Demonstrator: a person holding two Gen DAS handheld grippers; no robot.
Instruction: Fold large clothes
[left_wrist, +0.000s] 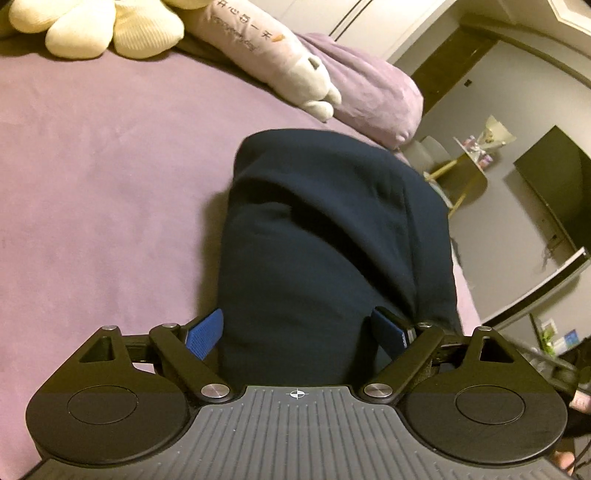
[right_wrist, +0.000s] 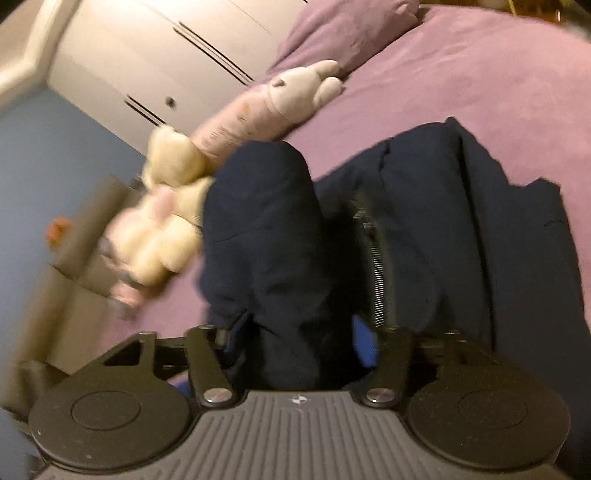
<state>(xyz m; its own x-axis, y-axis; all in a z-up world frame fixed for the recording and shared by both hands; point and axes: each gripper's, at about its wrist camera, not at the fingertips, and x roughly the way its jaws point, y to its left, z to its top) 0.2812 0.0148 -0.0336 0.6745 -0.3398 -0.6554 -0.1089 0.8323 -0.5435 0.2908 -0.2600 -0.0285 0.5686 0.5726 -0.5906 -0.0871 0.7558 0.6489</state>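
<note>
Two grippers, left gripper (left_wrist: 295, 332) and right gripper (right_wrist: 295, 343), each clamp navy garment (left_wrist: 332, 229) above purple bed (left_wrist: 92, 166). Mid-fold carry; next move likely needs level lowering onto bed.

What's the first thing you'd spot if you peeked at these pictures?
A big dark navy jacket bunched between the blue-padded fingers of both grippers, its zipper showing in the right view. Behind it on the purple bed lie a cream plush toy and a long bunny pillow.
</note>
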